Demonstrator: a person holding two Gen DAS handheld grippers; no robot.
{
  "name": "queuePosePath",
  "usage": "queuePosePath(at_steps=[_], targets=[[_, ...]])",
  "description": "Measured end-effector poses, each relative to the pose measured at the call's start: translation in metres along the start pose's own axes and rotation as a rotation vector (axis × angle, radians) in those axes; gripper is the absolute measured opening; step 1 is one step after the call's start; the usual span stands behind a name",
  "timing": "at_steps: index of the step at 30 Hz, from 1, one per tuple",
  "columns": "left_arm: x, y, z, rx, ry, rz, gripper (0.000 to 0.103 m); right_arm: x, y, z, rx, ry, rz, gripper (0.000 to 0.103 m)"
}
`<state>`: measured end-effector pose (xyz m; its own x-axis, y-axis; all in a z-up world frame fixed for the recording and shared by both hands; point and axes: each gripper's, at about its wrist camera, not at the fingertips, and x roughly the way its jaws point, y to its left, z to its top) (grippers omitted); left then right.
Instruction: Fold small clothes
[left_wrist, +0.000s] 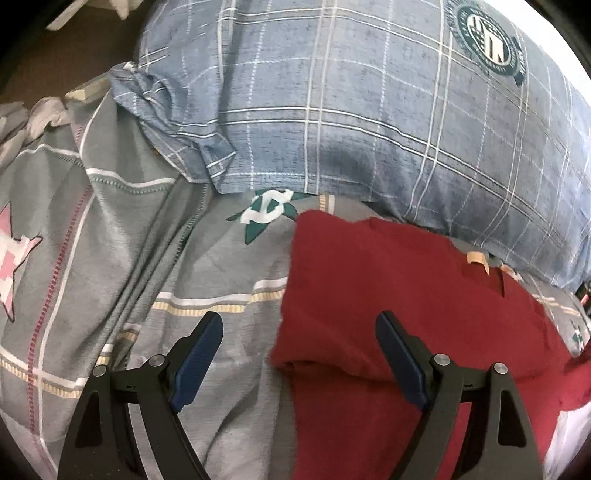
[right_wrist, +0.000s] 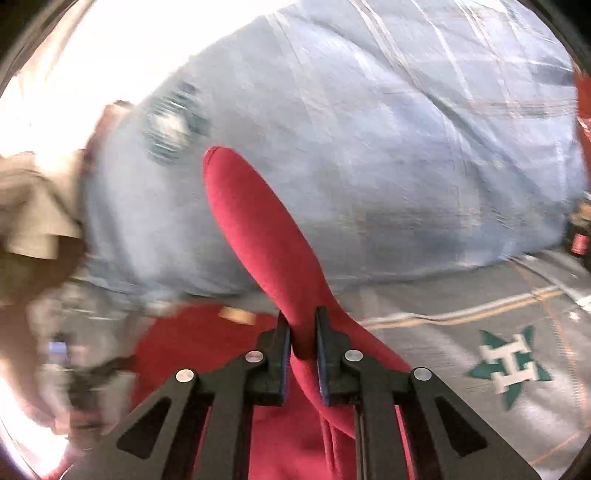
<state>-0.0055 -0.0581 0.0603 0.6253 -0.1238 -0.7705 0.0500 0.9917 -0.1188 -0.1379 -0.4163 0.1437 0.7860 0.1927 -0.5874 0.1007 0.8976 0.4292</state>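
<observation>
while right claw (right_wrist: 302, 328) clamps its raised fold, red garment (left_wrist: 388, 295) lies partly folded; left claw (left_wrist: 299, 325) apart.

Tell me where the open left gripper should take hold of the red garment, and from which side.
Probably the near left corner of the red garment, where a folded edge bulges up off the grey bedspread. The left gripper already straddles that edge, jaws wide, so come straight forward and down from the bedspread side. The right gripper is shut on another lifted part of it, so avoid that end.

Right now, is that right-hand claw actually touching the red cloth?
Touching. In the right wrist view the right gripper is shut on a bunched fold of the red garment, pinched between both fingers.
</observation>
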Motion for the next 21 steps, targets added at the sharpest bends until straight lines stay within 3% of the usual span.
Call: queuePosePath(at_steps=[4,7,11,14,16,18,21], targets=[[-0.009,0.010,0.000,-0.036,-0.016,-0.005,0.085,-0.012,0.041,0.007,-0.028,0.004,0.210,0.012],[-0.018,0.021,0.002,-0.071,-0.038,-0.014,0.085,0.013,0.082,0.001,-0.087,0.075,0.306,0.012],[-0.024,0.034,0.005,-0.108,-0.062,-0.006,0.085,0.077,0.134,-0.031,-0.194,0.201,0.302,0.012],[-0.021,0.033,0.006,-0.103,-0.056,-0.014,0.085,0.136,0.152,-0.061,-0.213,0.291,0.259,0.020],[-0.020,0.030,0.008,-0.094,-0.057,-0.030,0.085,0.162,0.146,-0.081,-0.170,0.373,0.197,0.053],[-0.020,0.025,0.008,-0.071,-0.062,-0.052,0.085,0.167,0.130,-0.092,-0.091,0.394,0.173,0.056],[-0.021,0.016,0.008,-0.030,-0.075,-0.084,0.085,0.142,0.110,-0.095,-0.069,0.346,0.165,0.059]])
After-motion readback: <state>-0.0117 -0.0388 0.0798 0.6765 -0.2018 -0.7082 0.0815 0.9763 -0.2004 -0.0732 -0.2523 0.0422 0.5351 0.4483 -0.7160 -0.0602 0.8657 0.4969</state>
